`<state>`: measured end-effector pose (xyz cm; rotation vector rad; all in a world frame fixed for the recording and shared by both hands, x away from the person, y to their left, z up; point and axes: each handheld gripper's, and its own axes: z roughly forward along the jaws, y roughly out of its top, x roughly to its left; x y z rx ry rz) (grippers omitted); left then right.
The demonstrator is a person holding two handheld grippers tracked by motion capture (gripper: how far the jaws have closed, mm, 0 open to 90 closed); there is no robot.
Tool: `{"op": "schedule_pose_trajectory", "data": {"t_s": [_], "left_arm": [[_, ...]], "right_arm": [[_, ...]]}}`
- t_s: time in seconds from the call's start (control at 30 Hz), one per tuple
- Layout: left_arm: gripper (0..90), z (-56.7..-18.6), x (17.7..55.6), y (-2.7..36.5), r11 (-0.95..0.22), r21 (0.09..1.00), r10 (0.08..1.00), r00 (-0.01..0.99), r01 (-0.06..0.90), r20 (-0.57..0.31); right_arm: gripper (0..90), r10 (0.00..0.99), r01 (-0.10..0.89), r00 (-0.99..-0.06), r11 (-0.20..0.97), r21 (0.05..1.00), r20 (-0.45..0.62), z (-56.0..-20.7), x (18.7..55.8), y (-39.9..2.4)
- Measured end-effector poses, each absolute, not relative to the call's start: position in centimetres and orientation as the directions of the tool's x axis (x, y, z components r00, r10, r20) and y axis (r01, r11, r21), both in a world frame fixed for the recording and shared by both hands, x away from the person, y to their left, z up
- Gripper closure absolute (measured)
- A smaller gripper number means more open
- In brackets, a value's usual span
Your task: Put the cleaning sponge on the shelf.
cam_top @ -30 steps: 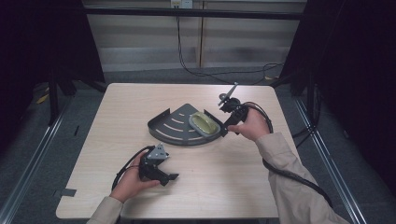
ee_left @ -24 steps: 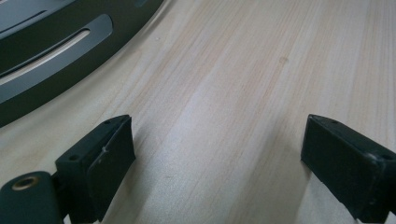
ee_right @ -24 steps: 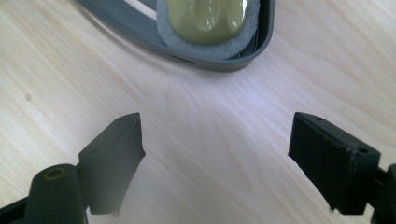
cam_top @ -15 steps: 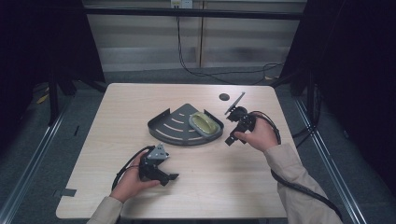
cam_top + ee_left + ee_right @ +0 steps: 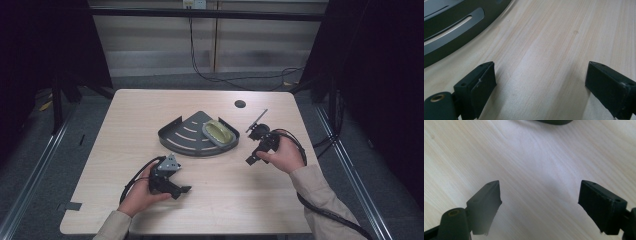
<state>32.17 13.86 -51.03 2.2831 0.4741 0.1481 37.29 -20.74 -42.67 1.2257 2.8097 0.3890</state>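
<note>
We hold both grippers low over the table [image 5: 130, 115] with nothing in either of them. Our right gripper [image 5: 256, 152] sits at the right of the scene, just beside the near right edge of the dark corner shelf [image 5: 187, 137], and its jaws stand wide apart over bare wood in the right gripper view. We judge that the work in hand concerns the yellow-green sponge [image 5: 218, 132], which lies inside the shelf at its right end, against the raised rim. That rim is probably why it rests there so neatly: the wall keeps it from sliding off toward the right gripper.

Our left gripper [image 5: 172, 187] rests near the front of the table, left of centre and well apart from the sponge. Its jaws are also spread wide, with only table grain between them in the left gripper view, and the curved slotted front of the shelf [image 5: 451, 27] shows at the upper left. We keep this hand parked, we think, so that it is out of the other hand's way while staying ready to steady the shelf.

The shelf stands in the middle of the table, its curved edge toward us. A small round hole [image 5: 240, 104] marks the far right part of the tabletop.
</note>
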Motion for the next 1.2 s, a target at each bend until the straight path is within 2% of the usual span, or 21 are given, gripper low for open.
{"op": "schedule_pose_trajectory", "data": {"t_s": [1.2], "left_arm": [[9.1, -51.0, 32.2, 13.9, -0.623, 0.726, 0.382, 0.923, 0.29, -0.042]], "right_arm": [[18.4, 0.724, 0.703, -0.69, 0.661, 0.264, 0.025, -46.3, 31.6, -25.0]]}}
